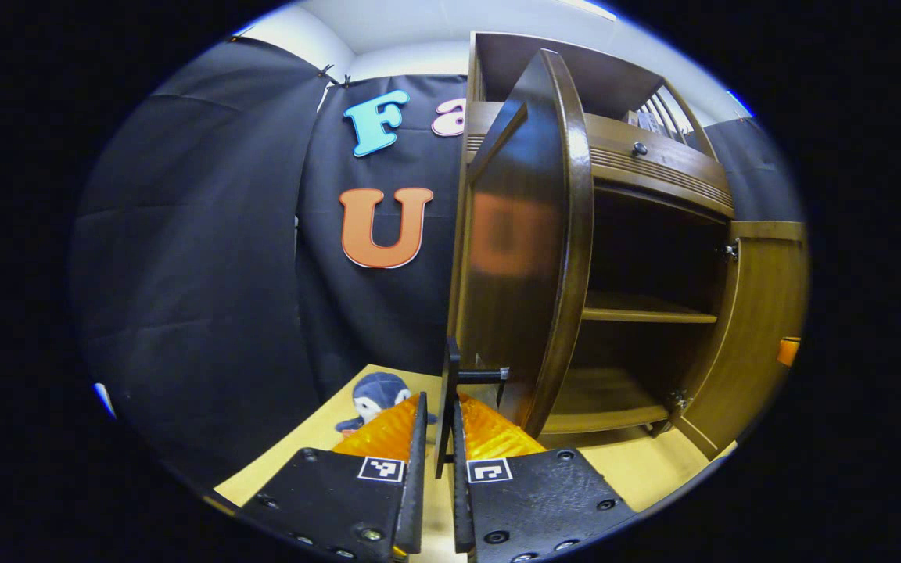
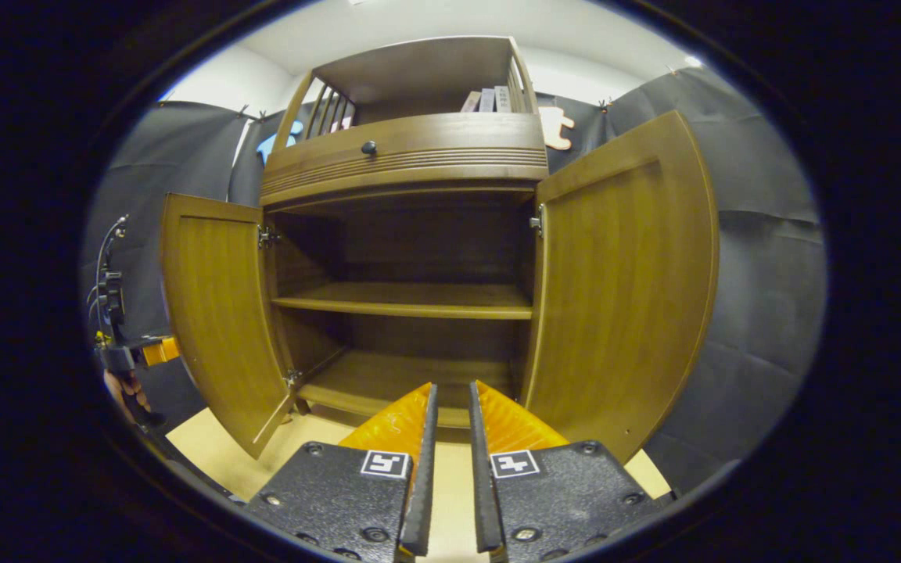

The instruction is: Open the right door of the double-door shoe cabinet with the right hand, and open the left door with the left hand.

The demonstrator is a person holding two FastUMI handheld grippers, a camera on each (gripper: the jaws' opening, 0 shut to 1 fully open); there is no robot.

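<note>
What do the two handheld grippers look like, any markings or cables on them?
Each gripper, left and right, has two black textured plates fastened with screws, each carrying a small square black-and-white marker. Ribbed translucent pieces run along the fingers. Seen from the right gripper view, the left gripper has thin cables looping above it.

The brown wooden double-door shoe cabinet (image 2: 411, 156) has a smooth satin finish, its left door's dark outer face (image 1: 509, 258) glossy, against matt black cloth (image 1: 208, 258).
</note>
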